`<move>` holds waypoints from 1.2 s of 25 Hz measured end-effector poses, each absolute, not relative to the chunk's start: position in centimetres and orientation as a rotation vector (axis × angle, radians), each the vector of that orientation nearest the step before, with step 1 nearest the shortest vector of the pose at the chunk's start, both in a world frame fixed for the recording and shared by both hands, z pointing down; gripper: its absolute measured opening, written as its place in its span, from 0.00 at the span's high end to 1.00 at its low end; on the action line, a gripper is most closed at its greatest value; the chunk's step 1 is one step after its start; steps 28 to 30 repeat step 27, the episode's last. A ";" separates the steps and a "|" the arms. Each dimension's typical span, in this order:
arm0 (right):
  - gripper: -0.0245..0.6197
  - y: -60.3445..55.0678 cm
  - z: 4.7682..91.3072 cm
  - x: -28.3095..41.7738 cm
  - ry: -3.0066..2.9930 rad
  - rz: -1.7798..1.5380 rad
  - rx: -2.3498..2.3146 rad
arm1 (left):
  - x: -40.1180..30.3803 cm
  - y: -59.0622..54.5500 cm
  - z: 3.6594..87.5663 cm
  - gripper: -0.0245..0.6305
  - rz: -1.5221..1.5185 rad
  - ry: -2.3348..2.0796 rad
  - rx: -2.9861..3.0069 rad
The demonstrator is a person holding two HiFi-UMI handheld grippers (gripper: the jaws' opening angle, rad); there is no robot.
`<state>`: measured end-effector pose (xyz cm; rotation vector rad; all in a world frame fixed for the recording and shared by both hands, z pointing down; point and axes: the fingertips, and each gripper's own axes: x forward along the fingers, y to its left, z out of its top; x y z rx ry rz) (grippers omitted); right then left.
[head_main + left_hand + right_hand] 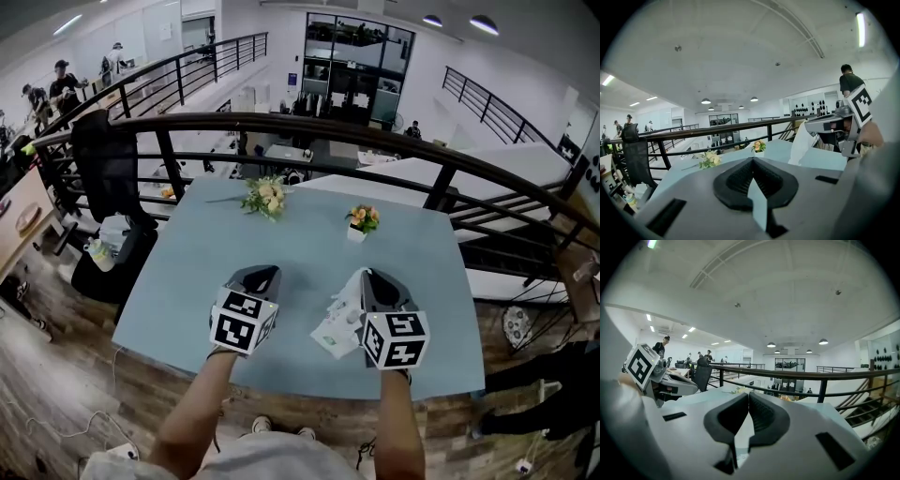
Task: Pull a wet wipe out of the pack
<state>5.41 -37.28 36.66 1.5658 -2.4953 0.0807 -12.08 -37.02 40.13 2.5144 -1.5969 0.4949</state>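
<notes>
We note right gripper [367,277] jaws clamped on white wet wipe [345,302], wipe hanging down toward pack [328,337], pack on blue table [281,248] near its front edge, left gripper [265,275] closed on nothing, clear of pack.

I can read no words or numbers anywhere. Print on the wipe pack [330,336] on the tabletop [281,246] is too small, and the cubes [242,321] on my tools show only square patterns.
</notes>
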 end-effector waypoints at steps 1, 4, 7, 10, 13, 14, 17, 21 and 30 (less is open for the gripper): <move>0.95 -37.2 36.5 5.4 -2.498 0.072 1.570 | -12.2 -37.0 40.0 0.97 0.491 -1.605 2.515; 0.95 -37.2 36.3 5.6 -2.500 0.060 1.579 | -12.6 -37.0 39.8 0.97 0.481 -1.620 2.511; 0.95 -37.1 36.0 5.7 -2.504 0.055 1.584 | -12.7 -37.0 39.7 0.97 0.476 -1.624 2.508; 0.95 -37.0 35.9 5.7 -2.505 0.051 1.589 | -12.6 -36.9 39.7 0.97 0.472 -1.621 2.509; 0.95 -36.9 35.8 5.8 -2.504 0.050 1.592 | -12.5 -36.9 39.6 0.97 0.467 -1.618 2.512; 0.95 -36.9 35.8 5.9 -2.503 0.049 1.594 | -12.5 -36.9 39.6 0.97 0.466 -1.618 2.512; 0.95 -36.8 35.8 6.1 -2.500 0.049 1.600 | -12.5 -36.9 39.6 0.97 0.465 -1.618 2.511; 0.95 -36.8 35.9 6.2 -2.496 0.052 1.608 | -12.5 -36.8 39.8 0.97 0.464 -1.614 2.513; 0.95 -37.1 35.9 6.5 -2.495 0.046 1.612 | -12.2 -37.2 40.0 0.97 0.466 -1.608 2.515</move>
